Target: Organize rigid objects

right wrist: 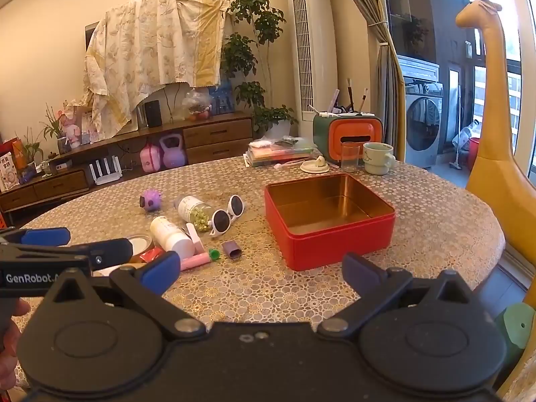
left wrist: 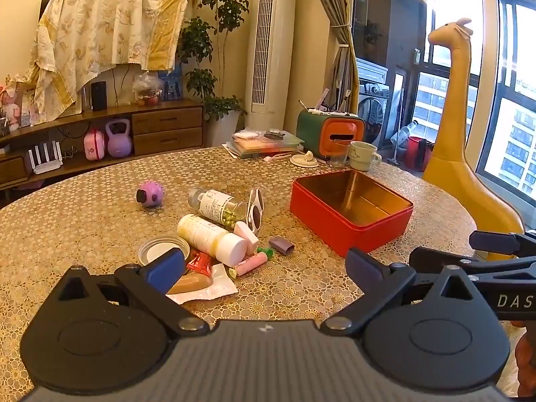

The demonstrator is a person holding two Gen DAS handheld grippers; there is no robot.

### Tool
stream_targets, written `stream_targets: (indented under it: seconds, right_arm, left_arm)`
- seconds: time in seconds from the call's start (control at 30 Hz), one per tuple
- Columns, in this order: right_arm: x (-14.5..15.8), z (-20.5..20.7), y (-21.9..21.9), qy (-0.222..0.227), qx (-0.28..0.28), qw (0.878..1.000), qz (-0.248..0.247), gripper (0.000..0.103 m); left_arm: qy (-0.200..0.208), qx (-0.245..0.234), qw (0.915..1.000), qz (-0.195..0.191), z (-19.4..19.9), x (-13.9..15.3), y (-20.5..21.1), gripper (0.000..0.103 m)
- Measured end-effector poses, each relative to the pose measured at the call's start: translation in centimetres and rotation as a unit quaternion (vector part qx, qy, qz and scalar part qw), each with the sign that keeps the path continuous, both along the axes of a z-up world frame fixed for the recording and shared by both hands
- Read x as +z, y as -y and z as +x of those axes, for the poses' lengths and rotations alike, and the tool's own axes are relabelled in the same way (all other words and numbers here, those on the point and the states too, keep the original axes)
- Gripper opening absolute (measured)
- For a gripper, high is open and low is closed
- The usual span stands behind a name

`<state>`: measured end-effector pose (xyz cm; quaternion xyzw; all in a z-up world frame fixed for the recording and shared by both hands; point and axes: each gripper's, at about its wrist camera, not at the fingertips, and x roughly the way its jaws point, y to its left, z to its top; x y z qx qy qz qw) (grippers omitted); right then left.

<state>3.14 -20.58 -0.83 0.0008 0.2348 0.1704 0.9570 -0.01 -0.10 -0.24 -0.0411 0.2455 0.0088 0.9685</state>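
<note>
An open red tin [left wrist: 338, 231] [right wrist: 338, 244] with a gold inside sits empty on the round table. Left of it lies a heap: a yellow bottle with white cap [left wrist: 211, 239] [right wrist: 171, 234], a clear pill bottle [left wrist: 217, 207] [right wrist: 196, 212], white sunglasses [left wrist: 255, 209] [right wrist: 227, 216], a pink tube [left wrist: 251, 264] [right wrist: 194, 262], a small purple piece [left wrist: 281, 245] [right wrist: 231, 249], a round lid [left wrist: 160, 249] and a purple pig toy [left wrist: 150, 194] [right wrist: 150, 200]. My left gripper [left wrist: 264, 268] is open, just short of the heap. My right gripper [right wrist: 261, 274] is open, near the tin's front.
At the table's far side stand a green-orange box [left wrist: 330, 130] [right wrist: 348, 134], a mug [left wrist: 361, 155] [right wrist: 377, 157], a glass [right wrist: 350, 155] and stacked books [left wrist: 264, 145]. A yellow giraffe figure [left wrist: 459, 140] [right wrist: 495, 134] stands right of the table. A low cabinet [left wrist: 100, 134] lines the wall.
</note>
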Motion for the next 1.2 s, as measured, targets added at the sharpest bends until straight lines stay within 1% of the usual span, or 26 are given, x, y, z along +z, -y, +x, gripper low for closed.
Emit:
stream_targets:
  seconds: [0.43,0.57,0.87,1.2]
  right_arm:
    - [0.47,-0.12,0.14,-0.002,-0.001,1.0,0.0,0.103]
    - [0.09,0.19,-0.05,-0.001,0.0,1.0,0.001,0.103]
    - [0.43,-0.51,-0.56,0.006,0.001,1.0,-0.001,0.103]
    - [0.43,-0.22,-0.78,-0.005,0.012,1.0,0.005,0.103]
  left_arm:
    - [-0.002,0.002,1.0,0.003,-0.1,0.52,-0.3,0.103]
    - [-0.002,0.003,1.0,0.003,-0.17,0.69,-0.45,0.103]
    - [-0.004,0.004,1.0,0.004,-0.1,0.44,-0.3,0.103]
    - [-0.009,0.007,0.9999,-0.001,-0.2,0.14,-0.64,0.103]
